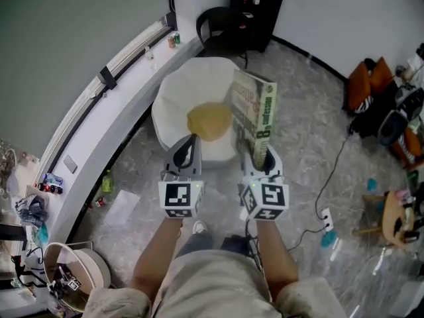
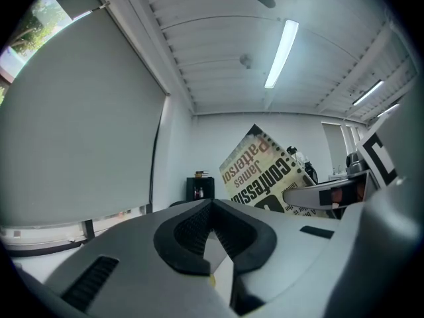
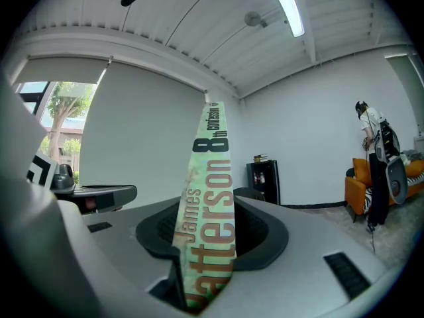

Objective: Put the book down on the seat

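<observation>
Out front in the head view, the right gripper (image 1: 265,156) is clamping the lower end of the book (image 1: 254,111), holding it upright with its spine turned toward the person. The book is standing in the air over the near right part of the round white seat (image 1: 173,98), just beside the yellow cushion (image 1: 209,120), not lying on it. The left gripper (image 1: 188,146) is hovering alongside, over the seat's front edge. In the left gripper view, that gripper's jaws are meeting at the tips with nothing between them, and the book's printed cover (image 2: 264,172) is tilting in the air off to the right. In the right gripper view, the jaws are standing partly apart and pressing on both sides of the green spine (image 3: 209,204), which is rising straight up between the pads. A black cabinet (image 3: 264,177) is standing against the far wall, and an orange sofa (image 3: 361,177) is showing at the right.
</observation>
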Demonstrator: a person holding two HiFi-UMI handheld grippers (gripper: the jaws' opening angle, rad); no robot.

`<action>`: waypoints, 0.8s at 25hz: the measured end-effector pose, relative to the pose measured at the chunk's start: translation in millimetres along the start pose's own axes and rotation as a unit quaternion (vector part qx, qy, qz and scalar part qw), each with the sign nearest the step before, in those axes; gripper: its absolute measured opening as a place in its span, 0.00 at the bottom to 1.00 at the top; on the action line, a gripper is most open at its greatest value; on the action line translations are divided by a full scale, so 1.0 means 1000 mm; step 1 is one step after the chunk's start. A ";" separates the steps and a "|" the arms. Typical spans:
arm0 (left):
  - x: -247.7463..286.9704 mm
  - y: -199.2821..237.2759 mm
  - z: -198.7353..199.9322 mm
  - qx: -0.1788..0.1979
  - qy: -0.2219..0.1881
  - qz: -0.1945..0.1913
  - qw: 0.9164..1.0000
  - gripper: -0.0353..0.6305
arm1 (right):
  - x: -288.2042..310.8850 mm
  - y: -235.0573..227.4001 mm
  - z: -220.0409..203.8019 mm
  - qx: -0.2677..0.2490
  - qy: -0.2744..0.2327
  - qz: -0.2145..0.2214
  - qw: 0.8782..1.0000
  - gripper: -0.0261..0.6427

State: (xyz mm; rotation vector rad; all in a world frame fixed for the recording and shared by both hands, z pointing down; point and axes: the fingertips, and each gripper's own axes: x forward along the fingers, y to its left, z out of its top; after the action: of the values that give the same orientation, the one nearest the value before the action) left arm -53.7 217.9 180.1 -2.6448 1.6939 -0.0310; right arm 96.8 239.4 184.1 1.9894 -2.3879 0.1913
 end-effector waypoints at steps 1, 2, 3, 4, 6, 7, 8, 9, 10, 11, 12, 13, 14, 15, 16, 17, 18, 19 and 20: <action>0.006 0.008 0.000 0.000 0.000 -0.002 1.000 0.06 | 0.008 0.003 0.000 -0.001 0.000 -0.002 1.000 0.28; 0.011 0.016 0.001 0.000 0.000 -0.004 1.000 0.06 | 0.017 0.007 0.001 -0.001 0.001 -0.003 1.000 0.28; 0.016 0.024 0.001 0.000 0.000 -0.005 1.000 0.06 | 0.024 0.011 0.002 -0.002 0.001 -0.004 1.000 0.28; 0.021 0.031 0.002 0.000 -0.002 -0.007 1.000 0.06 | 0.032 0.014 0.002 -0.004 0.002 -0.005 1.000 0.28; 0.030 0.044 0.005 -0.001 -0.005 -0.010 1.000 0.06 | 0.044 0.020 0.004 -0.007 0.001 -0.007 1.000 0.28; 0.033 0.050 0.005 -0.001 -0.006 -0.012 1.000 0.06 | 0.049 0.022 0.005 -0.008 0.000 -0.009 1.000 0.28; 0.036 0.054 0.005 -0.001 -0.007 -0.014 1.000 0.06 | 0.053 0.024 0.005 -0.009 -0.001 -0.012 1.000 0.28; 0.039 0.057 0.004 -0.001 -0.007 -0.015 1.000 0.06 | 0.057 0.024 0.005 -0.009 -0.003 -0.014 1.000 0.28; 0.041 0.059 0.004 -0.001 -0.008 -0.016 1.000 0.06 | 0.060 0.023 0.005 -0.009 -0.004 -0.016 1.000 0.28; 0.044 0.061 0.004 0.000 -0.008 -0.015 1.000 0.06 | 0.062 0.021 0.005 -0.008 -0.004 -0.018 1.000 0.28; 0.047 0.063 0.004 0.001 -0.009 -0.015 1.000 0.06 | 0.066 0.018 0.005 -0.007 -0.005 -0.020 1.000 0.28; 0.050 0.065 0.004 0.002 -0.009 -0.014 1.000 0.06 | 0.069 0.016 0.005 -0.005 -0.006 -0.022 1.000 0.28; 0.052 0.067 0.004 0.003 -0.010 -0.013 1.000 0.06 | 0.073 0.014 0.005 -0.004 -0.007 -0.022 1.000 0.28; 0.056 0.069 0.003 0.004 -0.009 -0.012 1.000 0.06 | 0.077 0.013 0.006 -0.002 -0.008 -0.022 1.000 0.28; 0.059 0.071 0.002 0.004 -0.008 -0.011 1.000 0.06 | 0.082 0.011 0.006 -0.002 -0.009 -0.022 1.000 0.28; 0.064 0.073 0.002 0.004 -0.007 -0.010 1.000 0.06 | 0.088 0.009 0.006 -0.001 -0.010 -0.021 1.000 0.28; 0.071 0.075 0.000 0.005 -0.006 -0.009 1.000 0.06 | 0.095 0.006 0.006 0.001 -0.011 -0.020 1.000 0.28; 0.078 0.077 -0.001 0.005 -0.005 -0.008 1.000 0.06 | 0.103 0.004 0.005 0.003 -0.011 -0.018 1.000 0.28; 0.087 0.078 -0.003 0.007 -0.004 -0.007 1.000 0.06 | 0.112 0.000 0.004 0.005 -0.011 -0.017 1.000 0.28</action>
State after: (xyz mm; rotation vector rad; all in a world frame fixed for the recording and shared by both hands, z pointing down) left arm -88.6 106.6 183.4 -2.6428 1.6676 -0.0302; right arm 76.0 129.5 191.5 2.0447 -2.3689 0.1812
